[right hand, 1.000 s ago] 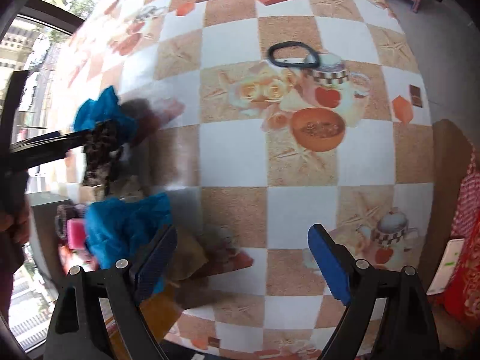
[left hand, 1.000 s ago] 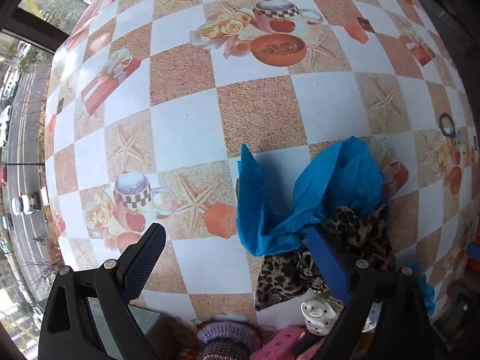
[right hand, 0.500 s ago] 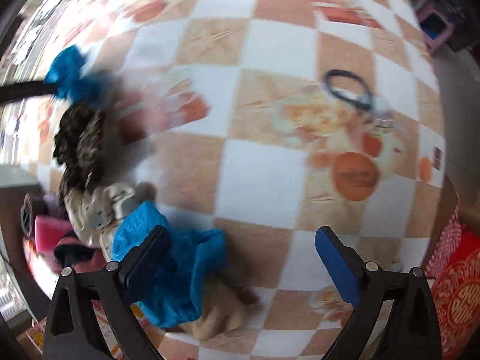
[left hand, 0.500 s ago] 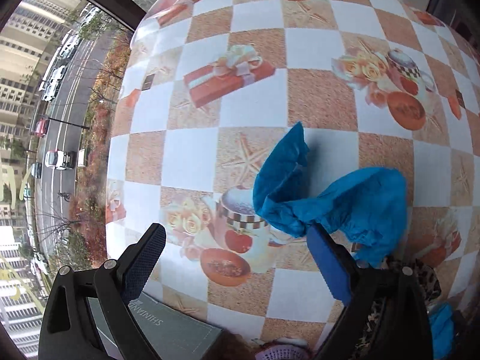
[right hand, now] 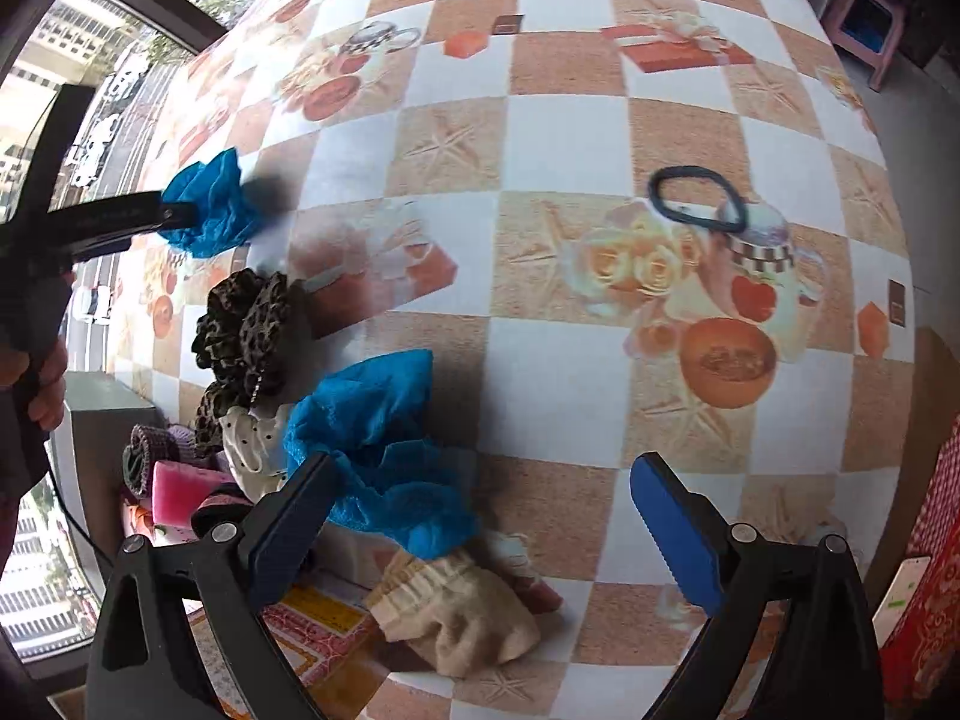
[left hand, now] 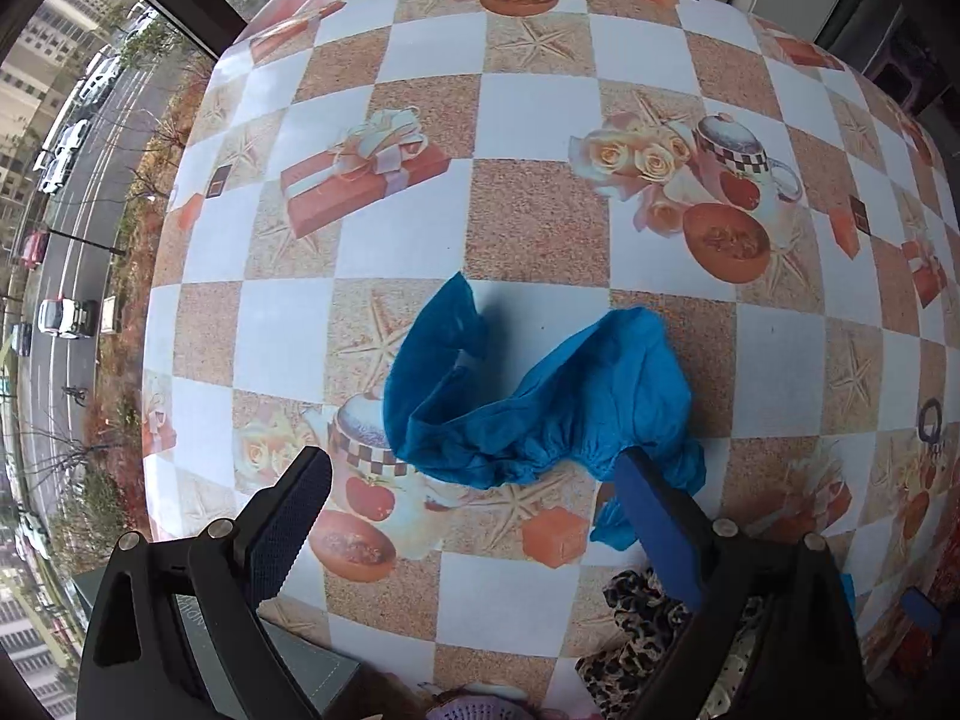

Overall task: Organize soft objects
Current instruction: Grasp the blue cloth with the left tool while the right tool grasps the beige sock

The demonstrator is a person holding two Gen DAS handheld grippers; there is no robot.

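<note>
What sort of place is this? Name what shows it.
Probably a home on an upper floor: a table under a checkered printed oilcloth, a window overlooking a street with cars, and a pink plastic stool.

1. Setting: a home, an upper-floor room in a city flat.
2. Table (left hand: 540,228): covered with a checked oilcloth printed with teapots, roses, gift boxes and starfish.
3. Window (left hand: 72,192): large, beside the table, looking down on a street with cars and apartment blocks.
4. Pink plastic stool (right hand: 864,18): on the floor past the far table edge.
5. Household clutter: scrunchies (right hand: 246,330), cloths, hair tie (right hand: 696,198).
</note>
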